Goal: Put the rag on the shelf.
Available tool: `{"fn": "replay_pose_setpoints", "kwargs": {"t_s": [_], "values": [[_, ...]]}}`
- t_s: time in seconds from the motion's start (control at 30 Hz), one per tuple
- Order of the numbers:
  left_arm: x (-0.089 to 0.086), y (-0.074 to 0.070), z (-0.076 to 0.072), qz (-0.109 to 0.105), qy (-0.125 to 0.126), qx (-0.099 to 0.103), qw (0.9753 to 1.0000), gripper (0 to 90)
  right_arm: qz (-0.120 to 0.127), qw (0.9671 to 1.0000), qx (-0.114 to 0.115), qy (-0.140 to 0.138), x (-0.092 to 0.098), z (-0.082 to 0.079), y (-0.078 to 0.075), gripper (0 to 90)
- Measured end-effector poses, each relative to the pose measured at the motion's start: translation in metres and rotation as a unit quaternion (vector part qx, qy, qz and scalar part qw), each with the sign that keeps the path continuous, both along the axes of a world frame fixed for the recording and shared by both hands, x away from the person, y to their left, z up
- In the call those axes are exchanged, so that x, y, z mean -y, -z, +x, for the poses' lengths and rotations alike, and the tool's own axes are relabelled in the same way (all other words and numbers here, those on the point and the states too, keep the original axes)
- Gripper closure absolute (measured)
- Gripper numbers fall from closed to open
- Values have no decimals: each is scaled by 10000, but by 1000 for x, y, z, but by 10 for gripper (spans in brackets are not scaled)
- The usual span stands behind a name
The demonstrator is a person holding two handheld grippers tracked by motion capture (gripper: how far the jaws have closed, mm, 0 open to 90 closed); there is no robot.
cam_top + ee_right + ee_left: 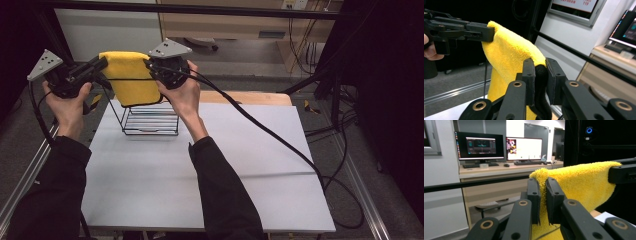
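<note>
A yellow towel [131,80] hangs stretched between my two grippers above a black wire rack [150,122] at the back left of the white table [200,175]. My left gripper [102,64] is shut on the towel's left top corner, and my right gripper [149,65] is shut on its right top corner. In the left gripper view the jaws [543,192] pinch the towel's edge [579,185], with the other gripper [621,173] at the far corner. In the right gripper view the jaws [540,72] clamp the towel [509,55] over a dark fold, and the left gripper [486,33] grips the far corner.
The right gripper's black cable [280,140] trails across the table toward the right edge. A wooden board [250,97] lies behind the table. A desk with monitors [499,145] stands beyond a black frame bar [474,183].
</note>
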State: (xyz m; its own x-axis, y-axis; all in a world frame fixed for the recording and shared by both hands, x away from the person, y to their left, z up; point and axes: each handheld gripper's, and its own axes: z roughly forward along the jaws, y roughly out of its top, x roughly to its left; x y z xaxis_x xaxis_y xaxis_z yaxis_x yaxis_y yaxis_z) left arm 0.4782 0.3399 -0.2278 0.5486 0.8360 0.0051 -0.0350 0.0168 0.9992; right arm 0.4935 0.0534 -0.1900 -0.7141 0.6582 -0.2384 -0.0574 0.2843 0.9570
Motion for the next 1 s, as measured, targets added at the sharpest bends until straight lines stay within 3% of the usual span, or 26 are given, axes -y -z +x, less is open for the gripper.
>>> {"fn": "replay_pose_setpoints", "kwargs": {"t_s": [0.3,0.63,0.87,1.0], "values": [[1,5,-14,243,85,-289,9993,806,37,9991,-376,-205,7,-8,12,788],[1,13,-26,536,101,-561,9969,757,-372,9972,-566,-318,6,-17,23,785],[-3,8,-31,535,211,-998,9933,597,-566,9962,-579,-331,3,-18,28,782],[-5,2,-34,479,242,-1047,9931,585,-543,9960,-613,-347,4,-19,32,780]]}}
